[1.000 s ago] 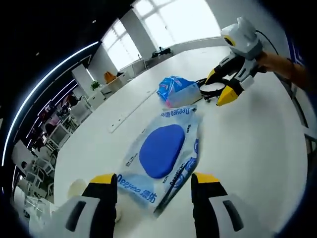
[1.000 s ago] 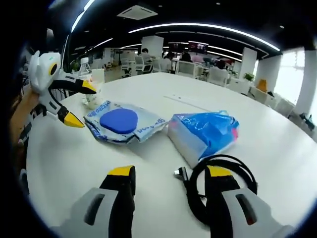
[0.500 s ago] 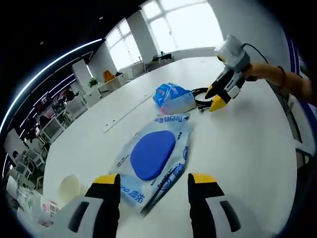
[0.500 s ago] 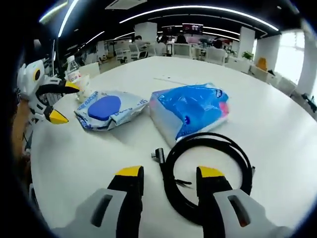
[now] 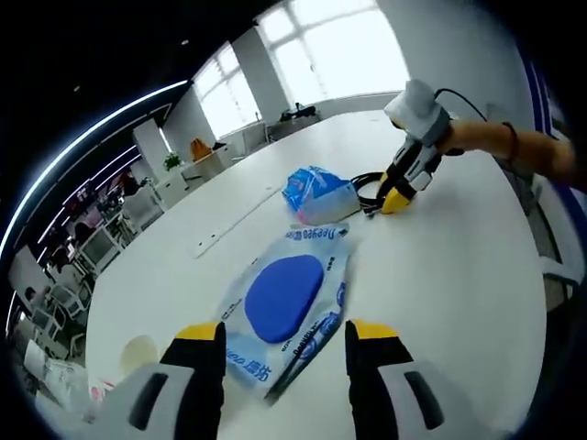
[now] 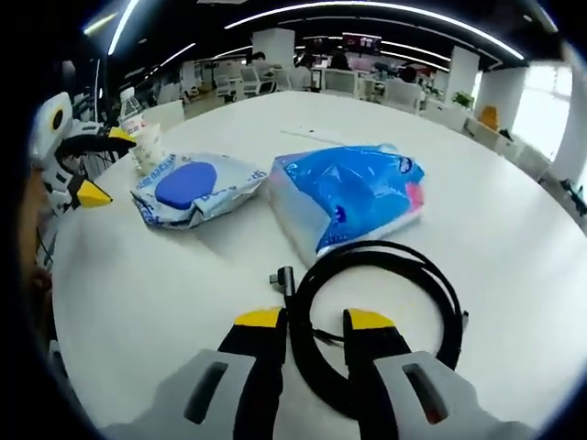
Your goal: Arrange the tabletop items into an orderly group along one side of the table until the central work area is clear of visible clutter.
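Note:
My right gripper (image 6: 314,323) straddles the near strand of a coiled black cable (image 6: 390,258) on the white table (image 6: 165,293). Its jaws are narrowly open, with the strand against the left one. Behind the cable lies a blue tissue pack (image 6: 353,197), and left of that a wet-wipes pack (image 6: 188,188) with a blue oval lid. My left gripper (image 5: 284,337) hovers open just short of the wipes pack (image 5: 286,298). Beyond it are the tissue pack (image 5: 315,191), the cable (image 5: 365,181) and the right gripper (image 5: 396,194), held by a person's hand.
A paper cup (image 5: 138,352) stands left of my left jaw, also seen as the cup (image 6: 147,147) beside a water bottle (image 6: 131,110). The left gripper (image 6: 104,165) shows open at the table's left edge. Office desks and chairs lie beyond the table.
My right gripper's jaws have narrowed steadily and come down around the cable's near strand. The left gripper has drawn back slightly from the wipes pack and stays open.

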